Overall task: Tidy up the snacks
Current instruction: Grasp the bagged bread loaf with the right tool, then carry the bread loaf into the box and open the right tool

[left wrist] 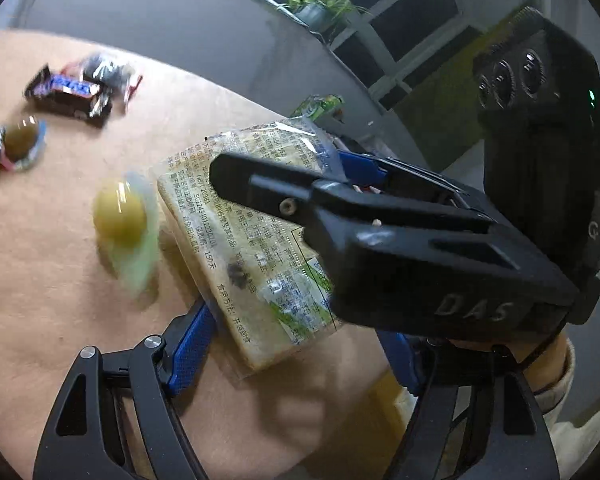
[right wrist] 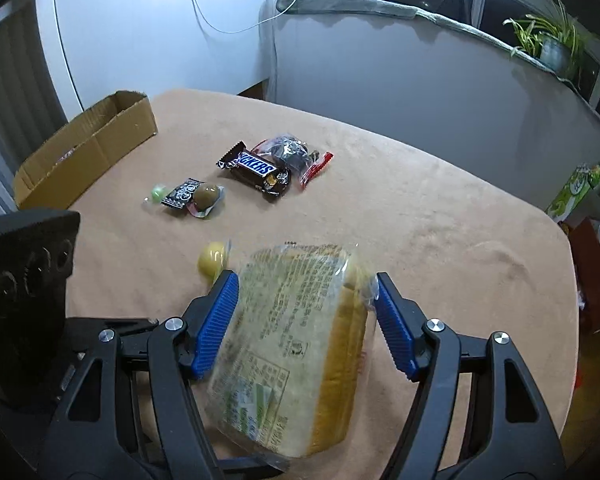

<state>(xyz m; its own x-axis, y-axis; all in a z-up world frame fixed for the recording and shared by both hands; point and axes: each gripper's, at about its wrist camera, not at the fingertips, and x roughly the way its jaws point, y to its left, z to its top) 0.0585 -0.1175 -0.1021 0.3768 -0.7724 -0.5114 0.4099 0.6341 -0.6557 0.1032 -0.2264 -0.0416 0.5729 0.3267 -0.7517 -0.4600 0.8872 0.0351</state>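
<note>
A clear-wrapped pack of sliced bread (right wrist: pixel 296 344) hangs tilted above the tan table (right wrist: pixel 440 220). My right gripper (right wrist: pixel 305 278) is shut on it, both blue pads (right wrist: pixel 220 320) pressing its sides. In the left wrist view the bread pack (left wrist: pixel 236 240) lies between the fingers of my left gripper (left wrist: pixel 292 320), which is open, its blue pad (left wrist: pixel 192 344) close beside the wrapper. The right gripper (left wrist: pixel 280 164) crosses over the pack there and hides my left gripper's other finger. A Snickers bar (right wrist: pixel 256 168), a bag of dark sweets (right wrist: pixel 288 148) and a yellow ball candy (right wrist: pixel 211 258) lie on the cloth.
An open cardboard box (right wrist: pixel 88 148) stands at the table's far left edge. A brown jelly cup (right wrist: pixel 206 196), a black wrapper and a green candy (right wrist: pixel 158 193) lie near it. A green carton (right wrist: pixel 576 190) stands beyond the right edge. A grey wall and a potted plant (right wrist: pixel 552 44) are behind.
</note>
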